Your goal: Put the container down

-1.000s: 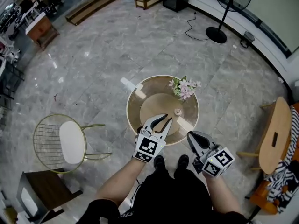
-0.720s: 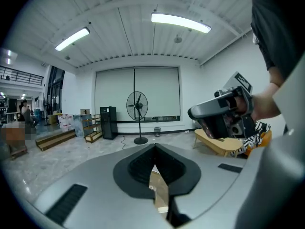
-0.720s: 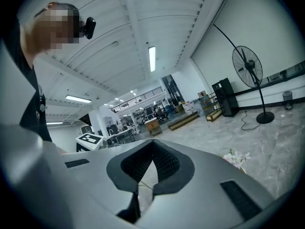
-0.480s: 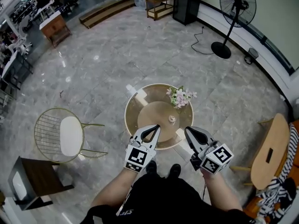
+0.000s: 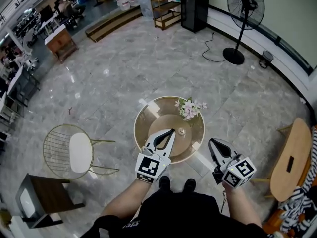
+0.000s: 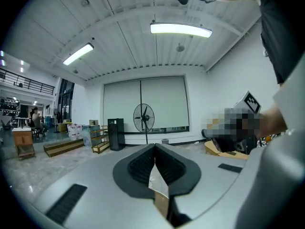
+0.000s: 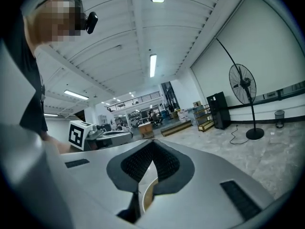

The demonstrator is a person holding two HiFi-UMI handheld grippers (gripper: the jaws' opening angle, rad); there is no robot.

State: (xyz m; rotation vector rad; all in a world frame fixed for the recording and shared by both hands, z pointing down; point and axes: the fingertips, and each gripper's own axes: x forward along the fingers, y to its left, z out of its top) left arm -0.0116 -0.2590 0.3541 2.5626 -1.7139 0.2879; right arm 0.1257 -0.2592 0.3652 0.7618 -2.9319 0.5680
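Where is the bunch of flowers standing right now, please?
In the head view, the flowers stand on the far right part of the round table, just beyond the small container.

Two grippers [image 5: 172,131] [image 5: 213,143], apparently one container [image 5: 182,131]

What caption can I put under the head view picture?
Left gripper and right gripper, both shut, near a round table with flowers.

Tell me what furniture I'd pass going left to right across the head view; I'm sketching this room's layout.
Dark wooden stand → wire chair with white seat → round glass table → standing fan → light wooden seat.
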